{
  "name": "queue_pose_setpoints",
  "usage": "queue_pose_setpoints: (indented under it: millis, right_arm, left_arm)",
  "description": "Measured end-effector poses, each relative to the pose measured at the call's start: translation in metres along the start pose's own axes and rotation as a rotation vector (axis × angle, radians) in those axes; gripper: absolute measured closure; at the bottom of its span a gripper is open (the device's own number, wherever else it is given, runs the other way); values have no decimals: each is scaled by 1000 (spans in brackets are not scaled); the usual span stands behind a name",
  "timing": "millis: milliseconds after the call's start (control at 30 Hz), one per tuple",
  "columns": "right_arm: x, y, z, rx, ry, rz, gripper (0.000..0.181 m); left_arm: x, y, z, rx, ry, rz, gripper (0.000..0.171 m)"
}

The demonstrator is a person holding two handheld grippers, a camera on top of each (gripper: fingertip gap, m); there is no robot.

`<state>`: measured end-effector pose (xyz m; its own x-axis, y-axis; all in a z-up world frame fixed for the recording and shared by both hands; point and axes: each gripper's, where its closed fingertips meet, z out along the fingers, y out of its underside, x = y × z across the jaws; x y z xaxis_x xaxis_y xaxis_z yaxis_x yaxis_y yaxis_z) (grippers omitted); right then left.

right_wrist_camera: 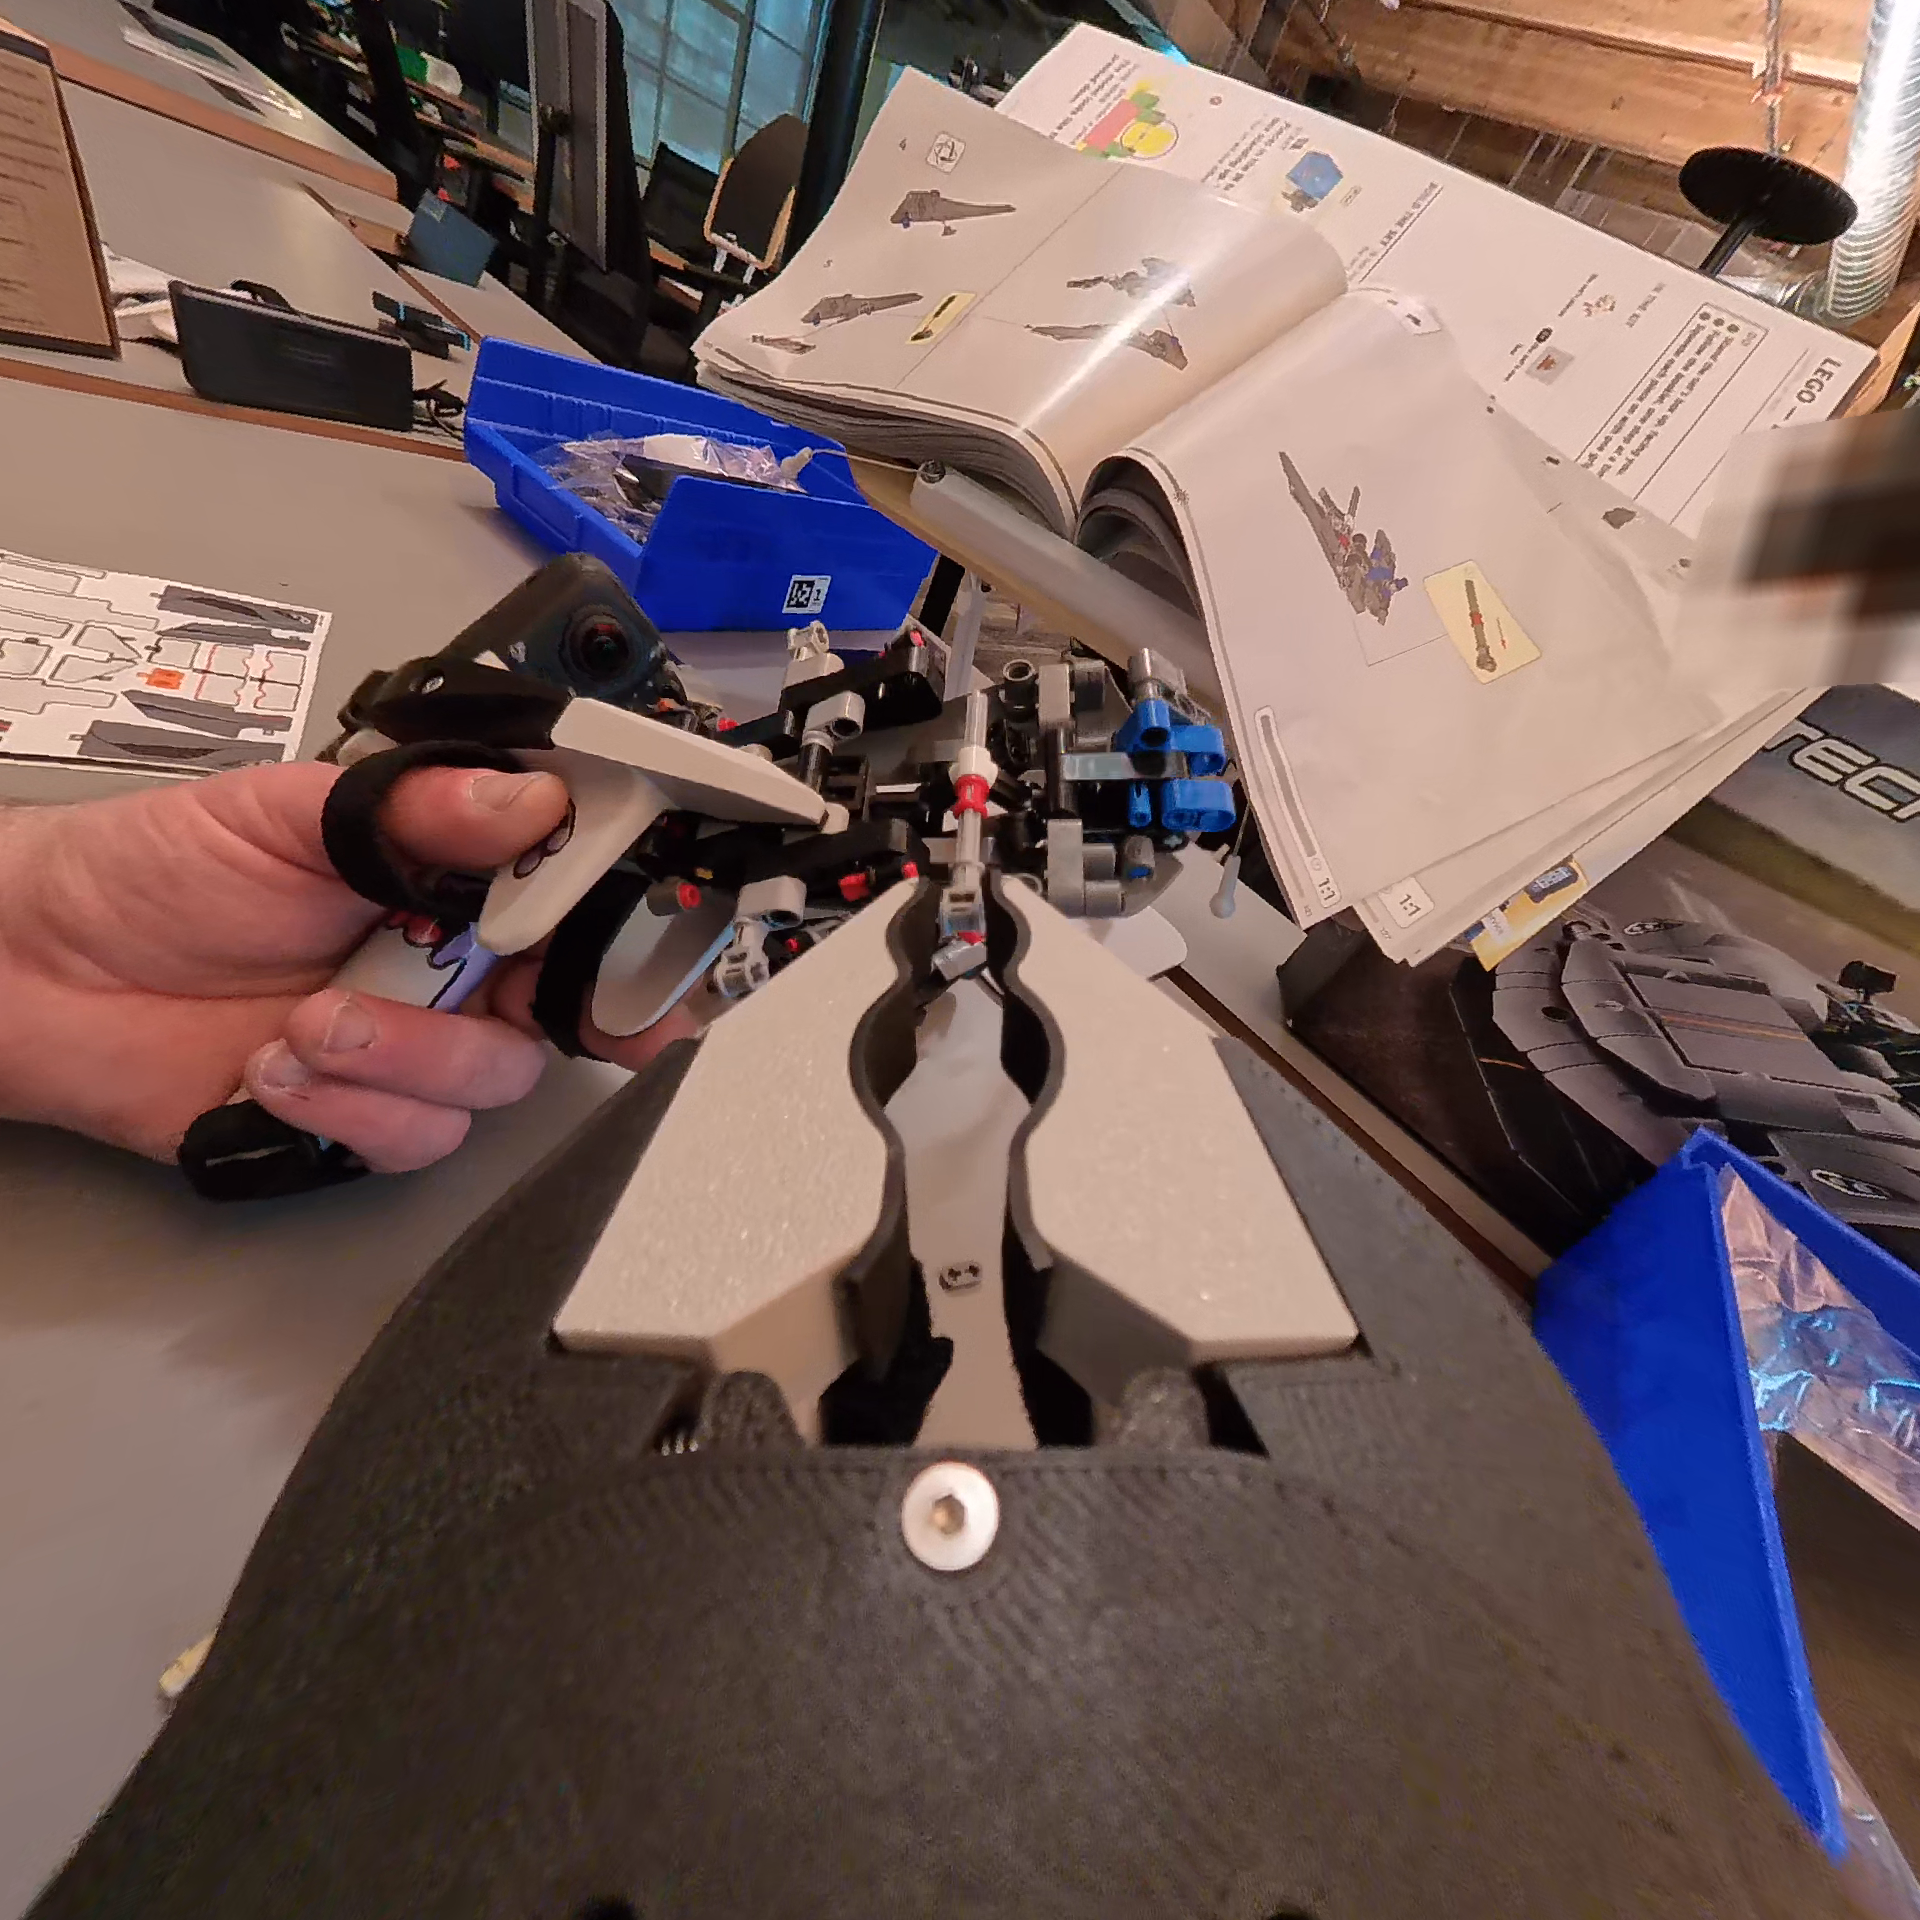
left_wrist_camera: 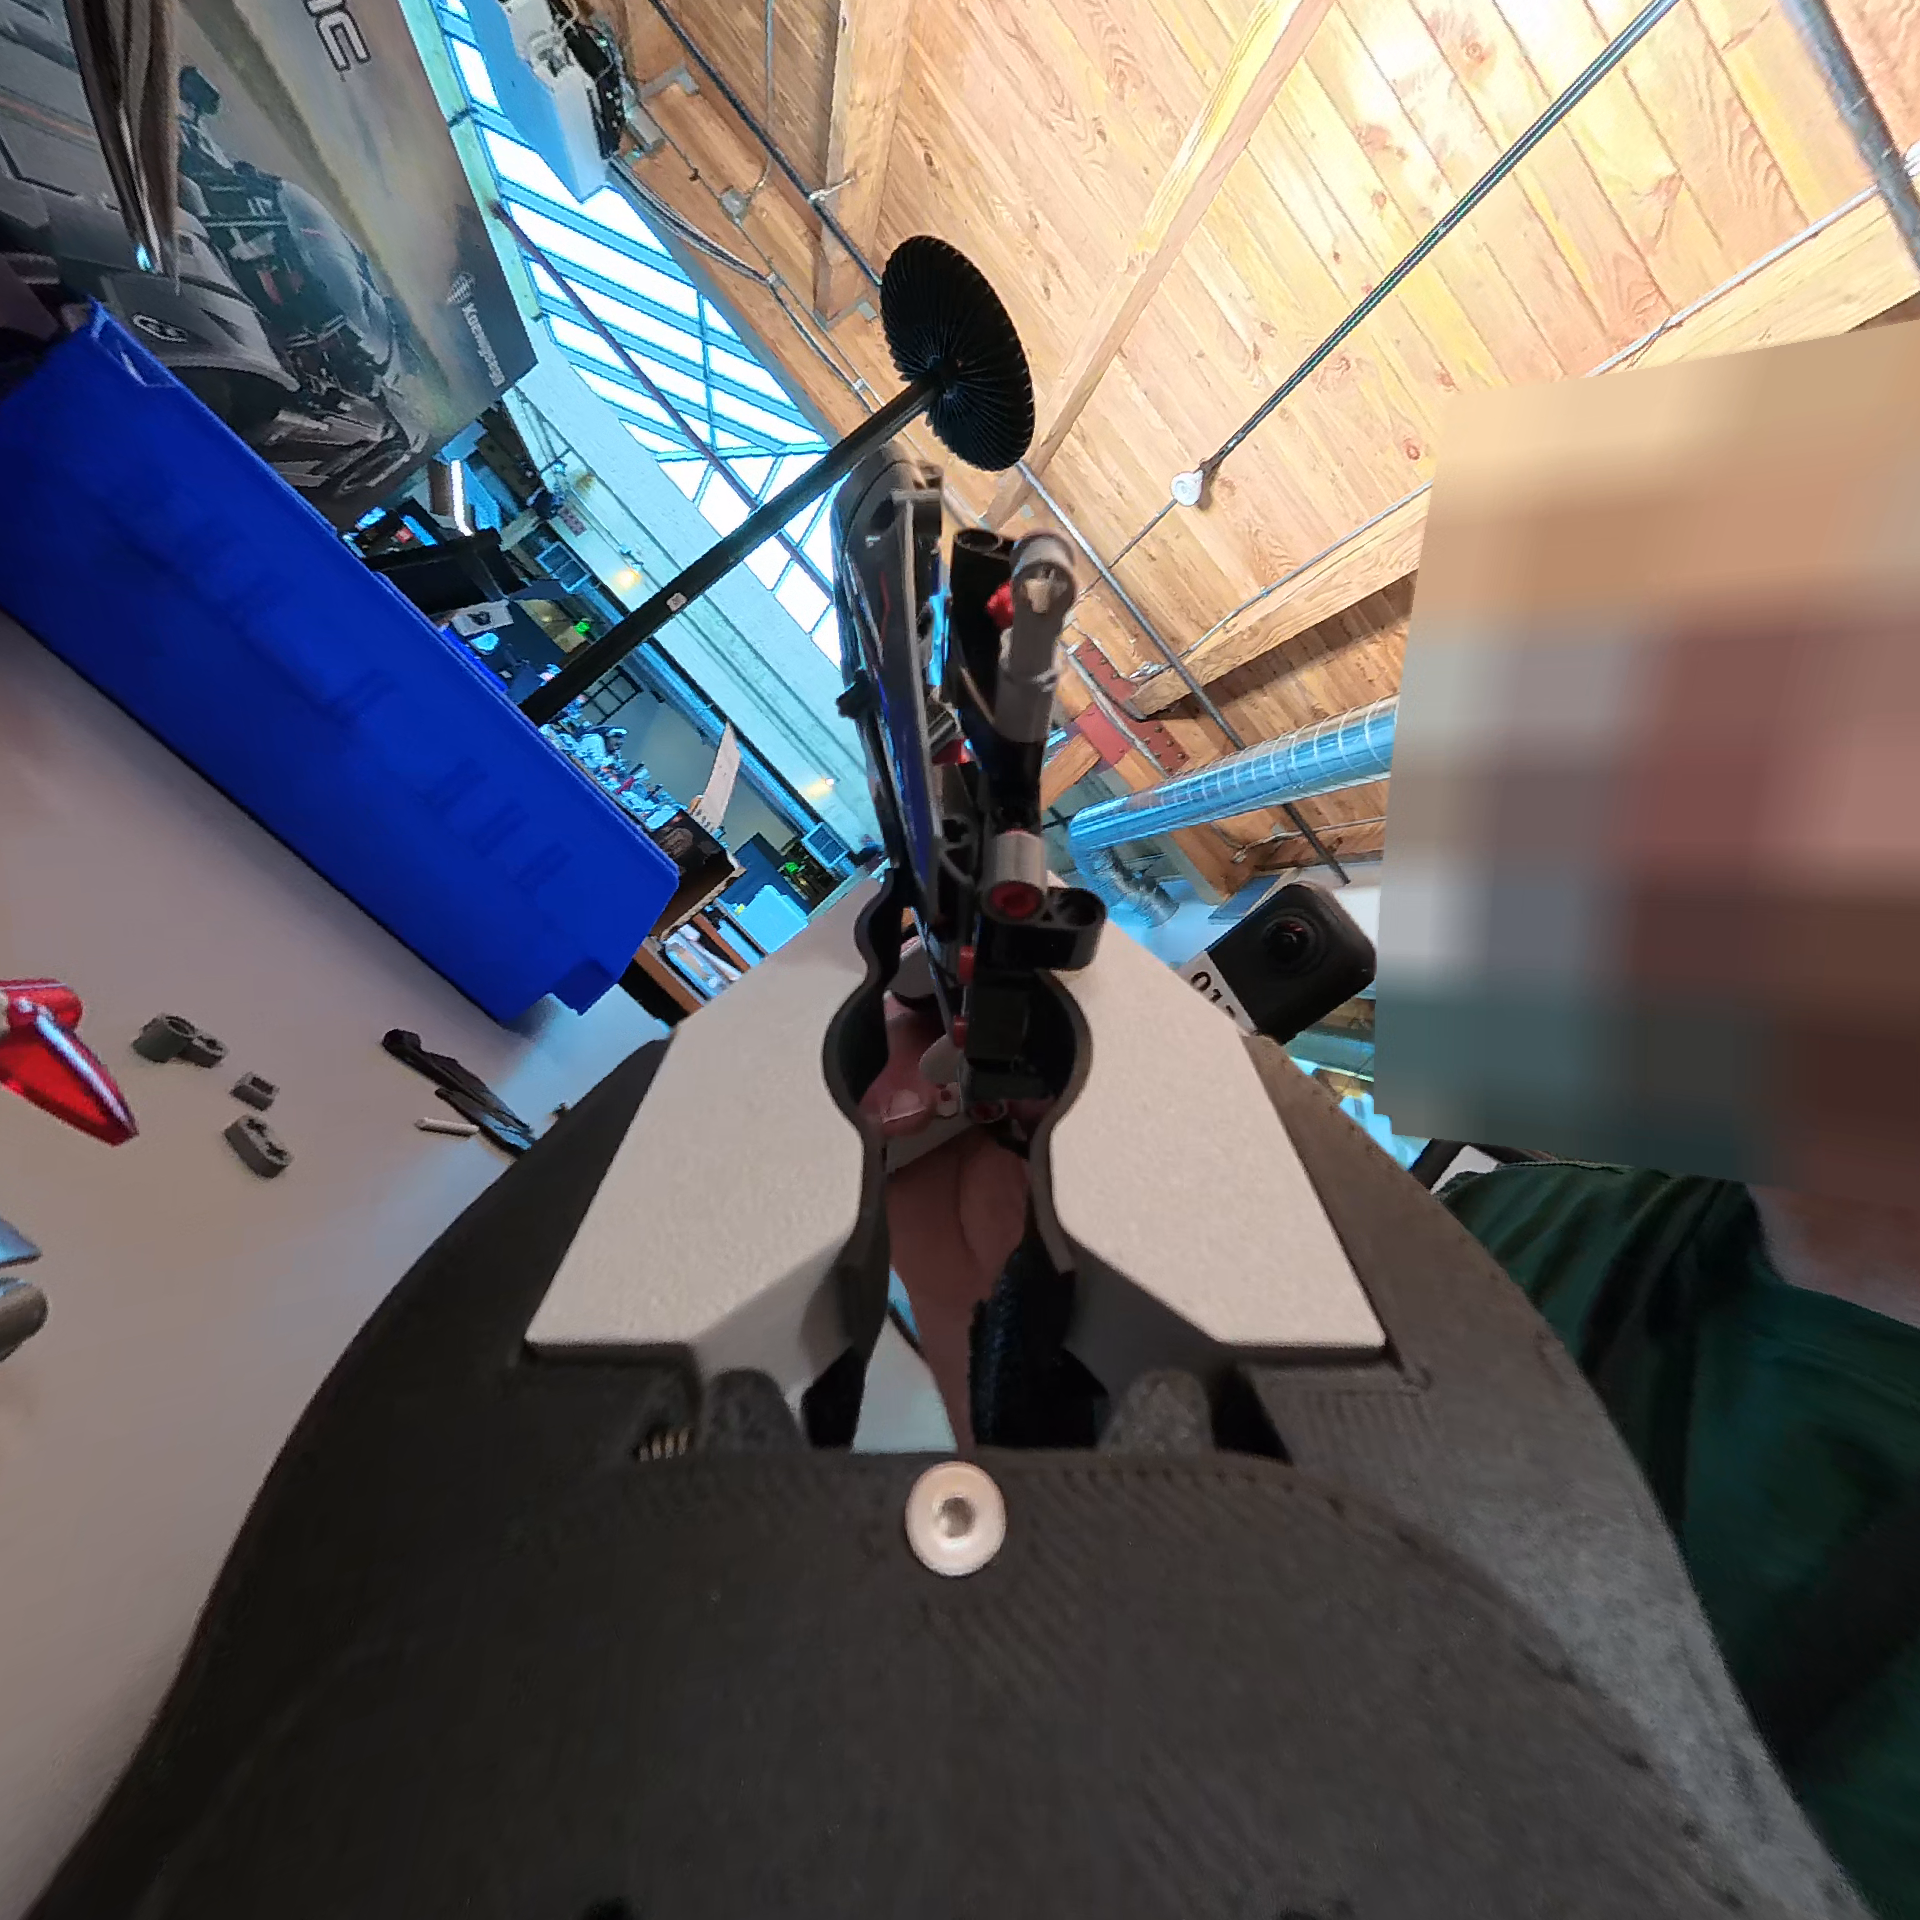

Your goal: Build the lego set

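Note:
The partly built Lego model [left_wrist_camera: 935,707], made of black, grey, blue and red beams, is held up in the air. My left gripper [left_wrist_camera: 977,935] is shut on its lower end. In the right wrist view the model [right_wrist_camera: 1091,758] sits straight ahead, with the left gripper [right_wrist_camera: 821,816] clamping it from the left, held by a hand [right_wrist_camera: 208,935]. My right gripper [right_wrist_camera: 964,891] is shut on a thin grey axle piece [right_wrist_camera: 961,920]. That piece lines up with a grey axle and its red bush [right_wrist_camera: 971,795] on the model.
An open instruction booklet [right_wrist_camera: 1195,436] stands behind the model, with a blue bin [right_wrist_camera: 748,540] beside it. A sticker sheet [right_wrist_camera: 156,665] lies left, and the set's box [right_wrist_camera: 1662,1018] and another blue bin [right_wrist_camera: 1683,1403] right. Loose red [left_wrist_camera: 52,1060], grey [left_wrist_camera: 177,1039] and black [left_wrist_camera: 457,1081] parts lie on the table by a blue bin [left_wrist_camera: 260,644]. Less than 4 cm separates the two grippers' tips.

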<state>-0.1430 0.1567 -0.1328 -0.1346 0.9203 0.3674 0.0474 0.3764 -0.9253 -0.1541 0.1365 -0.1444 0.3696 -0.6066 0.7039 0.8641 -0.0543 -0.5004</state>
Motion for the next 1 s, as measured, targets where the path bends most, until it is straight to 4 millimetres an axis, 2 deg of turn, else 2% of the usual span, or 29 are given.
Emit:
queue_pose_setpoints:
  millis: [100,333,467,833,1000]
  right_arm:
    - [0,3,1,-7,-1,-4,174]
    - [-2,-8,-5,56,-20,-15,170]
    - [3,-12,-10,84,-9,13,169]
    - [33,5,-13,72,68,105,157]
    - [35,19,-7,31,64,125,150]
  left_arm:
    - [-1,0,0,-4,-12,10,153]
    - [2,-4,-1,20,13,-10,153]
    - [4,-7,-3,40,34,-41,153]
    - [7,-12,-5,44,29,-2,153]
    - [12,-19,-7,62,32,11,153]
